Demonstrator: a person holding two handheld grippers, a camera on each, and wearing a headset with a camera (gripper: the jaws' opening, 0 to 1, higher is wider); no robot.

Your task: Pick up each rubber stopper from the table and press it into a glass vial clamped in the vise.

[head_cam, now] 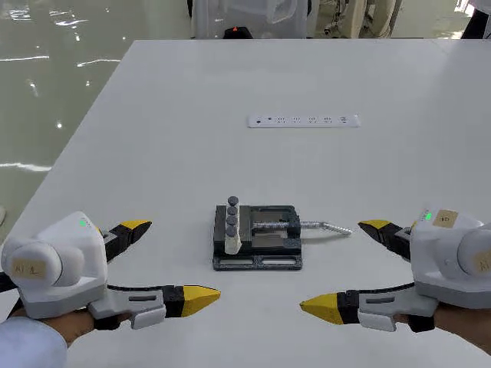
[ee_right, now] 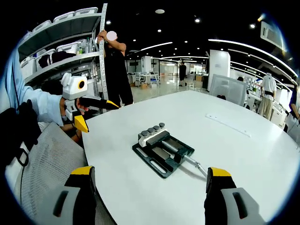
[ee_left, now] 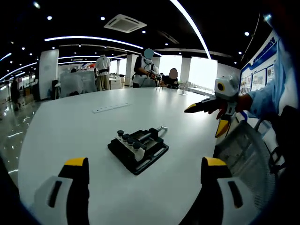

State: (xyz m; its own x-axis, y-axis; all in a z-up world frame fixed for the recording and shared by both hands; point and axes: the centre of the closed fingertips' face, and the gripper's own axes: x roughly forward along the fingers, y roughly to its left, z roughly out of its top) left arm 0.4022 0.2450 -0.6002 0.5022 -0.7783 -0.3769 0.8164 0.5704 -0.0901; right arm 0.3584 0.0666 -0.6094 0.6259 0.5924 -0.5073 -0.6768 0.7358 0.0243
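Observation:
A dark vise sits mid-table, clamping a row of several glass vials at its left end. Each vial I can see carries a dark rubber stopper on top. My left gripper hovers low at the vise's left, open and holding nothing. Opposite it, my right gripper is open and empty too. The left gripper view has the vise ahead of the open left gripper, with the right gripper beyond. The right gripper view puts the vise past the open right gripper, the left gripper further off.
The vise's screw handle sticks out to the right. A white power strip lies farther back on the white table. The table's left edge drops to a glossy floor. A mesh chair stands close by, and people stand in the background.

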